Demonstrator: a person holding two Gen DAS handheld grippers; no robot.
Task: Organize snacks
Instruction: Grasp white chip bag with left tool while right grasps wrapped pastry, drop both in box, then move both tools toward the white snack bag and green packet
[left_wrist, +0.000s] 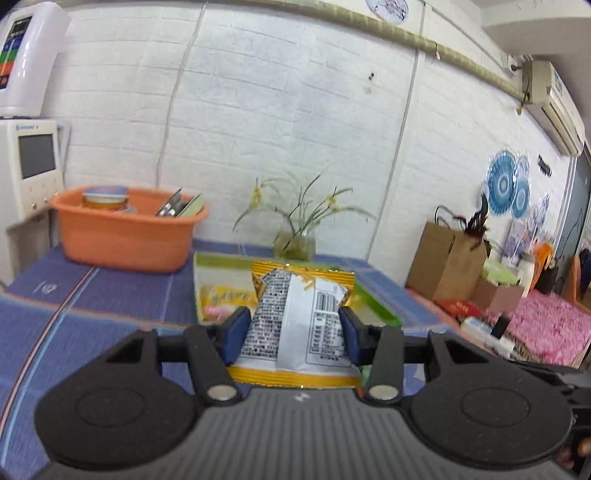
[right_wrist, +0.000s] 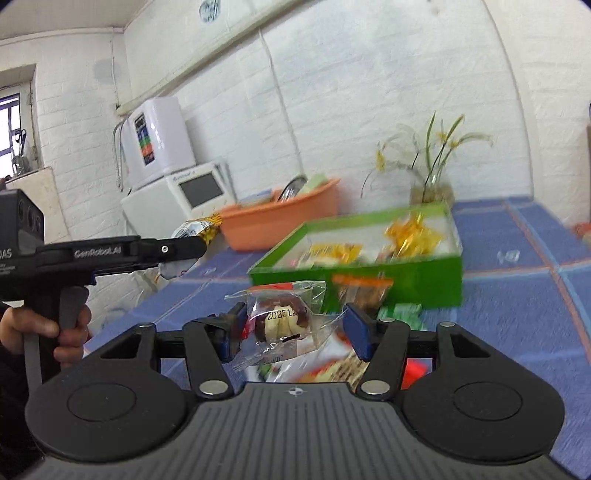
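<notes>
I am mid-carry with a snack in each hand, so the step in hand looks like delivery to a container rather than picking. My left gripper has its fingers pinching a yellow-edged snack packet across its printed white back, held upright above the bench, with the green box straight ahead and just beyond the packet. My right gripper has its fingers closed in on the clear wrapper of a small chocolate-topped pastry; the wrapper looks caught at its edges, though the right pad seems barely on the film, so that hold may be slack. In the right view the green box sits on the blue checked cloth, open, with gold-wrapped sweets and some yellow packets already inside; more loose snacks lie on the bench right below my right hand, too blurred to name. The orange basin stands to the left of the box, holding a jar with a blue lid and some flat shiny items I cannot make out. Next, I judge, each hand must travel over the rim of the chosen container, lower in, then spread its fingers, keeping the light pastry wrapper from slipping on the way.
</notes>
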